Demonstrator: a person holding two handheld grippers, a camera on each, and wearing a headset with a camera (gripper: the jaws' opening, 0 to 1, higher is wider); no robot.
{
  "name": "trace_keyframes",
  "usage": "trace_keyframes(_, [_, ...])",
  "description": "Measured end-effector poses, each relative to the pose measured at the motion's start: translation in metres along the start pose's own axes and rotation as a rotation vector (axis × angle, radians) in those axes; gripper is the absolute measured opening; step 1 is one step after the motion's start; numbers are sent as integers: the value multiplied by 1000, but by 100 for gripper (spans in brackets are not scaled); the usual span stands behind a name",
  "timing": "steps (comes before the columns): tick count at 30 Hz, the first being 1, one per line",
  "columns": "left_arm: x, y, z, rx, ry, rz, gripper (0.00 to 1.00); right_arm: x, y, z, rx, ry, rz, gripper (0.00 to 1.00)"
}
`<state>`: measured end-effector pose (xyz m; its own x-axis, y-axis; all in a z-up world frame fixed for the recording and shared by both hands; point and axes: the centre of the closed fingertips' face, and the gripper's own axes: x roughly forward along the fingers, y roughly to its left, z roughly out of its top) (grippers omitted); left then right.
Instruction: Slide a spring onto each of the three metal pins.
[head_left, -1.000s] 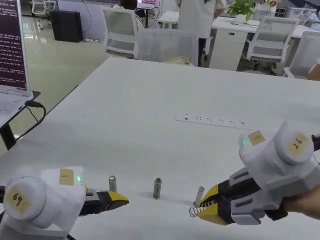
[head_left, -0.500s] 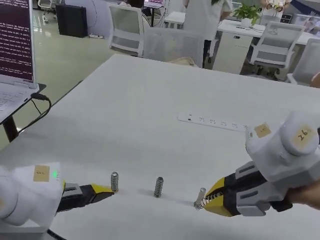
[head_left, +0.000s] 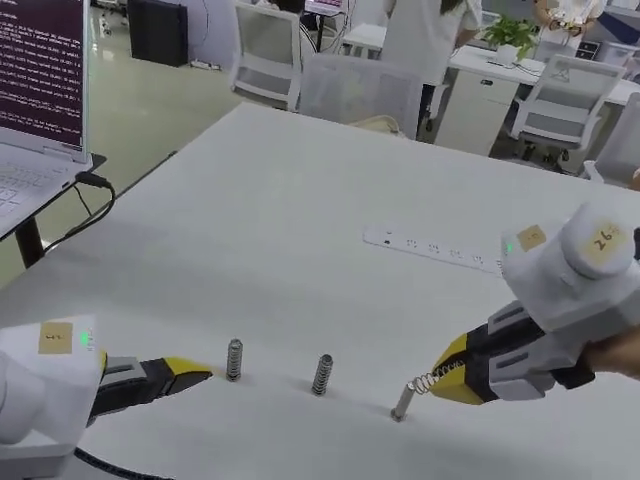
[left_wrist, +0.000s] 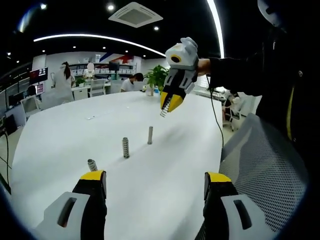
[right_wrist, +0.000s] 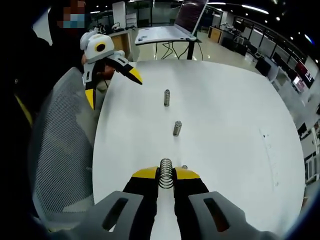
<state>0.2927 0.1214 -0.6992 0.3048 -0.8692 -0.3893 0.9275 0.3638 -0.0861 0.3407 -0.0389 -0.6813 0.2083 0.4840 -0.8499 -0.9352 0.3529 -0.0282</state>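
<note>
Silver coil spring (head_left: 428, 380) is pinched in the yellow tips of the right gripper (head_left: 447, 370), lower right of the head view. It sticks out at a slant, with its free end right by the top of the bare pin (head_left: 402, 401). The left pin (head_left: 234, 359) and middle pin (head_left: 322, 374) at lower centre already wear springs. The left gripper (head_left: 192, 375), lower left, has its jaws spread wide and holds nothing.

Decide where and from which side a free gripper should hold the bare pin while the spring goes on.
Hold the bare pin low on its shaft, probably from the near edge. It stands thin and upright, its top must stay clear for the spring in the right gripper, and a sprung pin stands close on its left.
</note>
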Motion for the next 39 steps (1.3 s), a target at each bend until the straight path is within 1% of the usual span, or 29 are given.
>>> trace_keyframes(5, [0,-1,-1,1,3,0,77,4,-12,0,-31,58,1,8])
trace_keyframes(7, [0,0,0,2,-2,4,77,6,-15,-1,-43,88,4,8])
trace_keyframes(10, [-1,1,0,2,-6,6,77,9,-18,-2,-56,116,6,8])
trace_keyframes(12, [-1,1,0,5,-4,7,76,12,-22,-5,-82,162,6,8])
trace_keyframes(14, [-1,1,0,6,-4,8,76,13,-22,-6,-86,186,12,8])
trace_keyframes(15, [-1,1,1,6,-6,8,76,15,-25,-7,-109,213,8,8])
trace_keyframes(17, [-1,1,1,9,-3,10,76,17,-27,-11,-128,257,10,8])
trace_keyframes(19, [-1,1,0,10,-4,10,76,20,-28,-14,-144,286,13,8])
trace_keyframes(23, [-2,1,0,14,-2,9,75,23,-28,-14,-146,303,30,8])
trace_keyframes(29, [-1,0,-1,16,3,3,75,27,-29,-19,-170,359,48,8])
trace_keyframes(39, [-1,0,-2,17,7,-1,73,36,-29,-19,-179,380,66,8])
